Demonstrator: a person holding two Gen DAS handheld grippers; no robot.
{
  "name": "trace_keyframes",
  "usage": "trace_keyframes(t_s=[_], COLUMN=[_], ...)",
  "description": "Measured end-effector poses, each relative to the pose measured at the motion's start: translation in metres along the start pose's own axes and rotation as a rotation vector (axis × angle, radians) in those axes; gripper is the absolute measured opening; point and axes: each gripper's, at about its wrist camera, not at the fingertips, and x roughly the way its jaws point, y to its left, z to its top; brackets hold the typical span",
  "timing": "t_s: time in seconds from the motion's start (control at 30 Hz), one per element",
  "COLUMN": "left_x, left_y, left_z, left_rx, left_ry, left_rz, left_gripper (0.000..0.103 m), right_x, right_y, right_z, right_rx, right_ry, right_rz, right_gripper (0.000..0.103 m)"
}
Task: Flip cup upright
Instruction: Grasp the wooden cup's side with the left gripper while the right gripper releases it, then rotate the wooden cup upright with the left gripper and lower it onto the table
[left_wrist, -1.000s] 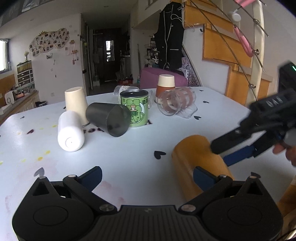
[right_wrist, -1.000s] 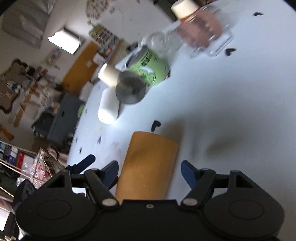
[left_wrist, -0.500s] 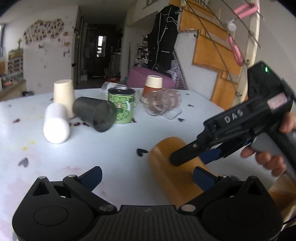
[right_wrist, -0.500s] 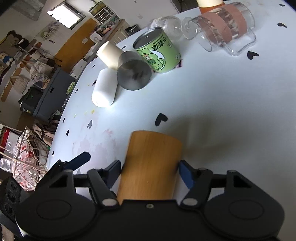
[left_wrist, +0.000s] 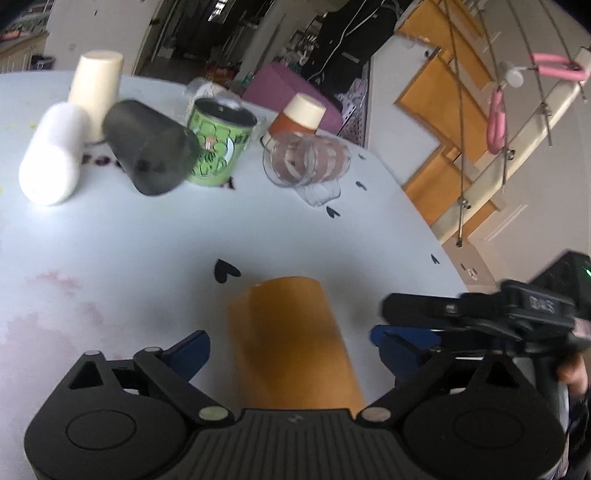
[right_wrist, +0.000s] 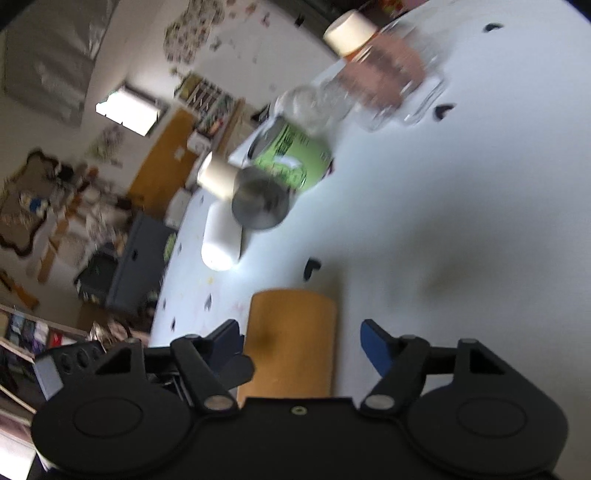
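Orange cup (left_wrist: 291, 339) lies on its side on the near bench (left_wrist: 332, 236), between the parted fingers of my left tool (left_wrist: 295, 354) and right tool (right_wrist: 301, 339); looks light, smooth, probably slippery, so I'd pinch mid-body gently.

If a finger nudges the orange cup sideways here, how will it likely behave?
The orange cup lies on its side on the smooth table, so it would probably roll. Its slightly tapered wall suggests a curved path. It looks light, so likely easy to shove.
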Motion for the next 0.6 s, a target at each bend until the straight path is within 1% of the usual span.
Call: trace_keyframes(t_s=[0.07, 0.13, 0.23, 0.33, 0.4, 0.43, 0.5, 0.6], left_x=[0.008, 0.015, 0.02, 0.022, 0.018, 0.016, 0.007, -0.013], left_y=[-0.001, -0.001, 0.0, 0.003, 0.007, 0.007, 0.005, 0.004], left_z=[0.004, 0.006, 0.007, 0.006, 0.006, 0.006, 0.005, 0.004], left_rx=[-0.026, -0.039, -0.04, -0.028, -0.028, -0.018, 0.024, 0.088], left_ry=[0.027, 0.043, 0.067, 0.082, 0.081, 0.073, 0.029, -0.068], left_rz=[0.008, 0.036, 0.072, 0.12, 0.12, 0.13, 0.152, 0.184], left_gripper=[0.091, 0.089, 0.084, 0.074, 0.073, 0.073, 0.073, 0.073], right_x=[-0.01, -0.016, -0.022, -0.026, -0.026, -0.025, -0.023, -0.021], right_y=[-0.004, -0.006, -0.008, -0.009, -0.01, -0.01, -0.007, -0.001], right_z=[-0.002, -0.004, -0.007, -0.009, -0.01, -0.011, -0.013, -0.016], right_rx=[-0.002, -0.007, -0.018, -0.034, -0.046, -0.051, -0.071, -0.11], right_ry=[-0.039, -0.061, -0.077, -0.085, -0.084, -0.084, -0.086, -0.095], right_rz=[-0.013, -0.024, -0.035, -0.043, -0.041, -0.042, -0.047, -0.053], right_gripper=[0.074, 0.074, 0.074, 0.074, 0.074, 0.074, 0.074, 0.074])
